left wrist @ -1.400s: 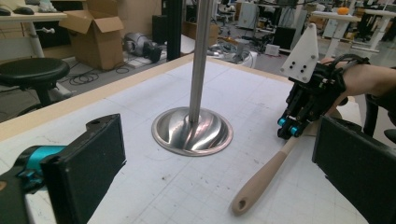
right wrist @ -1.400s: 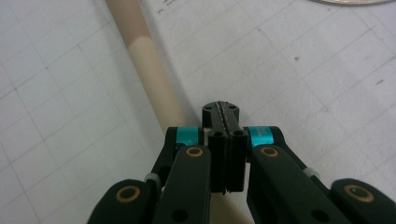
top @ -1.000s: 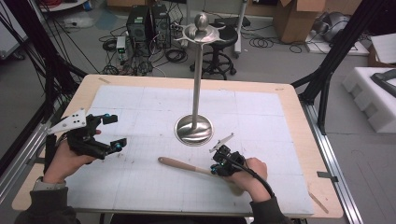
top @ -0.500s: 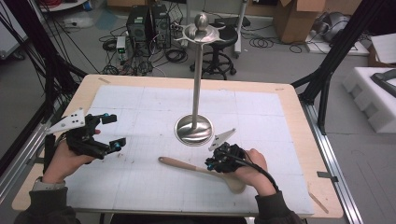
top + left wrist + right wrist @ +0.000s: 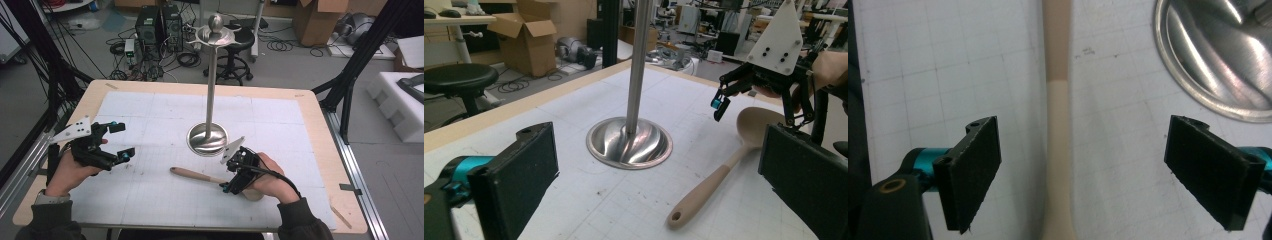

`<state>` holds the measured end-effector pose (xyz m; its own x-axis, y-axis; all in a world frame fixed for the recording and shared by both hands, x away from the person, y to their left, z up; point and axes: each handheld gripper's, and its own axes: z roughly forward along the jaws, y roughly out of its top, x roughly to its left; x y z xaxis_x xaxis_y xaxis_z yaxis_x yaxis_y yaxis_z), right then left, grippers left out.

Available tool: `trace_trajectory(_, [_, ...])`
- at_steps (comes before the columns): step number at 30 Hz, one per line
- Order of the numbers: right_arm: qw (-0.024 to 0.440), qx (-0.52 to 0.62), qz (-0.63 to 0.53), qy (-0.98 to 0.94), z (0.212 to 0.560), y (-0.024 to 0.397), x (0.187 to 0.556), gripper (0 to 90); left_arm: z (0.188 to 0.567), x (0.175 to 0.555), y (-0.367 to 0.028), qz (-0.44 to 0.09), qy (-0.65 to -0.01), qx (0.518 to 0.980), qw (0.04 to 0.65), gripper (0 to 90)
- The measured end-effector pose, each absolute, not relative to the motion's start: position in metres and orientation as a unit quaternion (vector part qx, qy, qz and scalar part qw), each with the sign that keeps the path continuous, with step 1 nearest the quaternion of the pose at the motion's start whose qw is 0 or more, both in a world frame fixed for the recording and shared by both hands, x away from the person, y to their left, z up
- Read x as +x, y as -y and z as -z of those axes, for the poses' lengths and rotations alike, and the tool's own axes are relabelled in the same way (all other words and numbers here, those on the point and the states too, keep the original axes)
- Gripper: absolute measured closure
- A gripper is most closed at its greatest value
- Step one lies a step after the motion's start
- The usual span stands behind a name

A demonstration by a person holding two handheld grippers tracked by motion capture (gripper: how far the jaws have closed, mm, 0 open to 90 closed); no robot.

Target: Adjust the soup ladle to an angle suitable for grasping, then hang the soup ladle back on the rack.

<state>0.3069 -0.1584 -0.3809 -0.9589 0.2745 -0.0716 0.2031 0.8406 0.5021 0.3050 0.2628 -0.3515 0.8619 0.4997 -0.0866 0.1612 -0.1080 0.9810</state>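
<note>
1. High view: we see the right gripper [image 5: 231, 176] over the neck of a beige long-handled spoon [image 5: 192, 174], which lies flat on the white gridded table mat [image 5: 150, 200], in front of the round polished base of a tall metal stand [image 5: 207, 139].
2. In the right gripper view, our jaws have just been opening; they stand wide apart on either side of the spoon's neck [image 5: 1058, 150], touching nothing.
3. Our left gripper [image 5: 111, 145] rests well to the left, its jaws apart and empty.
4. The left gripper view shows the spoon's handle end [image 5: 696, 200] pointing towards us, beside the stand's base [image 5: 629, 142].
</note>
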Motion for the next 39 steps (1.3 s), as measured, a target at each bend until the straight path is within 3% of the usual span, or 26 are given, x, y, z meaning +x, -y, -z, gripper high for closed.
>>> trace_trajectory(21, [0.044,0.122,-0.193,-0.972,0.399,0.150,0.310,10.0,0.352,0.309,-0.262,-0.134,-0.229,0.729,0.631,3.0])
trace_trajectory(30, [0.033,0.125,-0.171,-0.977,0.405,0.144,0.315,15.1,0.353,0.311,-0.263,-0.131,-0.229,0.729,0.631,3.0])
trace_trajectory(36, [0.028,0.128,-0.150,-0.980,0.407,0.141,0.315,28.3,0.351,0.308,-0.265,-0.132,-0.225,0.727,0.636,3.0])
trace_trajectory(39, [0.029,0.118,-0.148,-0.982,0.406,0.138,0.314,39.9,0.350,0.307,-0.266,-0.134,-0.228,0.723,0.638,3.0])
